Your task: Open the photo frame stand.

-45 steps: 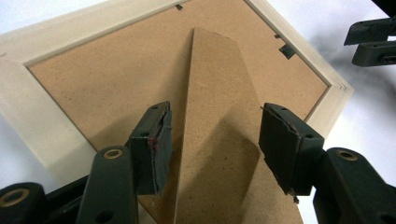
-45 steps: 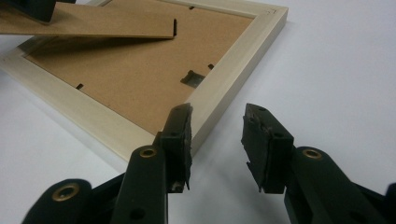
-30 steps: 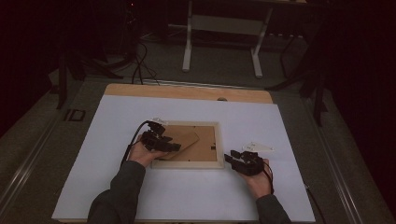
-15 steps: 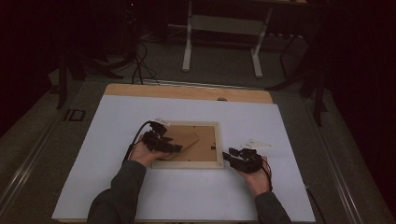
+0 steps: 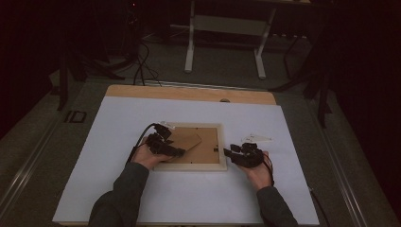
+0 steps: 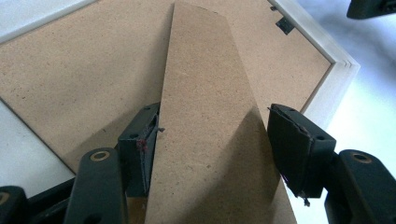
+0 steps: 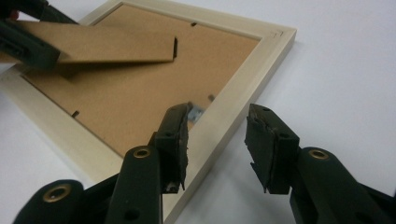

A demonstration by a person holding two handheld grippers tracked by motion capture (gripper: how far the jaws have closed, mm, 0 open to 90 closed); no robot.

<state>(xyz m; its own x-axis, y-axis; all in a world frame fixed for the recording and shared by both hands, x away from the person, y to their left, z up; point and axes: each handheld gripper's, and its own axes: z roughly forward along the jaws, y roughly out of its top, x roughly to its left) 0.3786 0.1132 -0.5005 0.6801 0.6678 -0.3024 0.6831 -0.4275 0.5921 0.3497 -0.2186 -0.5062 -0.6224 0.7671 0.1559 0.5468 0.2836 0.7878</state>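
A pale wooden picture frame point(image 5: 189, 166) lies face down on the white table cover, its brown backing board up. A brown fibreboard stand point(image 5: 187, 139) is raised off the backing at an angle. My left gripper point(image 5: 177, 150) is shut on the stand point(image 6: 210, 116) across its width, one fingertip point(image 6: 140, 144) at each long edge. My right gripper point(image 5: 228, 152) is at the frame's right side. In the right gripper view it point(image 7: 217, 140) is open astride the frame's rim point(image 7: 243, 88): one jaw is over the backing near a small metal clip point(image 7: 198, 112), the other over the cover.
The white cover point(image 5: 189, 198) spreads well beyond the frame on all sides. A small pale clear item point(image 5: 260, 138) lies just right of the frame. The table's wooden far edge point(image 5: 189, 93) shows beyond the cover. A white stand point(image 5: 224, 23) and cables point(image 5: 142, 66) are on the floor behind.
My right gripper has moved a little left and forward, up to the frame's right rim. The left gripper and the raised stand have stayed put.
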